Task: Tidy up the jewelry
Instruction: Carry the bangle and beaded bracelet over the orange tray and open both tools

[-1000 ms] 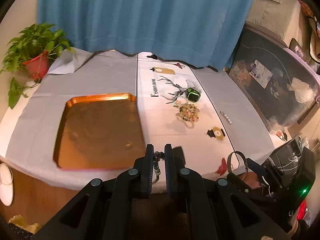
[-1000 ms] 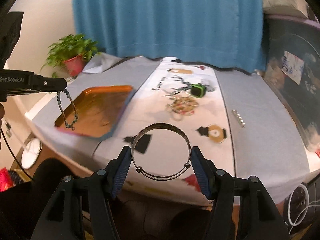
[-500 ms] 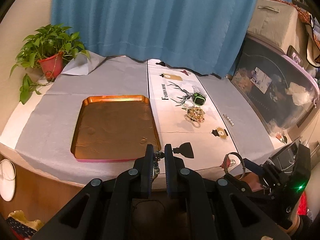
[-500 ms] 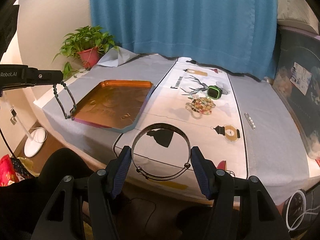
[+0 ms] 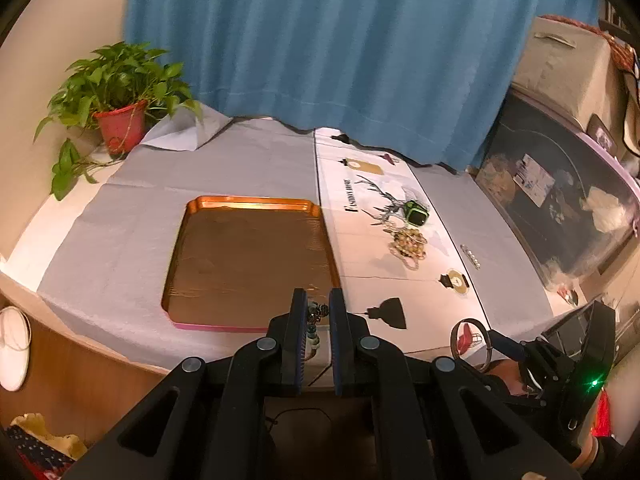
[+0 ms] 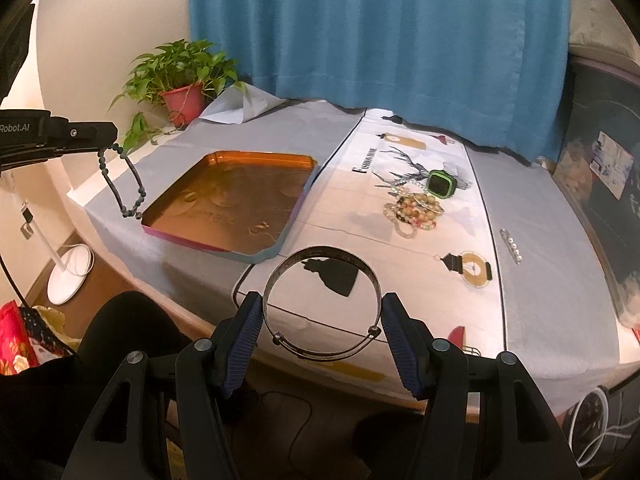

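Observation:
My left gripper is shut on a dark beaded bracelet and hovers in front of the near edge of the orange tray. From the right wrist view the bracelet dangles as a loop below the left gripper, left of the tray. My right gripper is shut on a silver bangle, held by its sides above the table's near edge. A pile of bead bracelets, a green watch and a small silver bar lie on the white runner and grey cloth.
A potted plant stands at the back left corner before the blue curtain. A dark storage bin sits to the right. A person's dark-clothed leg and a white lamp base are below the table edge.
Both grippers have drawn back from the table and shifted sideways, so tray and jewelry now look smaller and farther off. The bracelet and the bangle stay gripped.

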Available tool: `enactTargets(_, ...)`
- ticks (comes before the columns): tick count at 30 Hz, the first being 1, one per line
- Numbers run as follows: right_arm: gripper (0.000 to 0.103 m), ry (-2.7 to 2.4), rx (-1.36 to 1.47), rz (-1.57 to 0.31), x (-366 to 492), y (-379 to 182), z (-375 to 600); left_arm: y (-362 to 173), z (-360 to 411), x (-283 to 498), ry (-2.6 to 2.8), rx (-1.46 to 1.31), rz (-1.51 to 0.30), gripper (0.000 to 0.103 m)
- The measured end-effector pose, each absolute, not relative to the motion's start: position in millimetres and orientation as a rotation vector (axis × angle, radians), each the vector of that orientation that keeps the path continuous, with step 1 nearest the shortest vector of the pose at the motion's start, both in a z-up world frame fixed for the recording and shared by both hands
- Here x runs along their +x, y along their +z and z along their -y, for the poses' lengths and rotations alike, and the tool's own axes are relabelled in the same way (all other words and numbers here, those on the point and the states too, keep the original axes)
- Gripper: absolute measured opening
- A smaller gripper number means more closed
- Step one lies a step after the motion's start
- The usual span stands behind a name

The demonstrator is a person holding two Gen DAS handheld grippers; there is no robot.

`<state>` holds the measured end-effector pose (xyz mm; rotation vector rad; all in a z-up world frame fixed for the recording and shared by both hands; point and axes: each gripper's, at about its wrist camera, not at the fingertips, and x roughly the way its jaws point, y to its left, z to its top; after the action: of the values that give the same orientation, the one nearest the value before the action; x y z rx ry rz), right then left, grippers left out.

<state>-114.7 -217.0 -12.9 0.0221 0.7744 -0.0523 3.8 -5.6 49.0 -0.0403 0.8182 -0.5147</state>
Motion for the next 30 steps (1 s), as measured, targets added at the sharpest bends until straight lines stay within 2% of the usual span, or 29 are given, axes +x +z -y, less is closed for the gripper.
enactTargets(14,0.061,0.029,0.022,-0.791,-43,-22,189,31,-14,59,-0.433,-0.015,-0.81,0.009)
enactTargets(22,0.061,0.085,-0.018,-0.778,17,-24,165,22,-27,109,-0.494,-0.115,-0.828,0.009)
enactTargets(30,0.061,0.117,-0.024,-0.784,71,-40,152,-9,-23,157,-0.454,-0.093,-0.867,0.008)
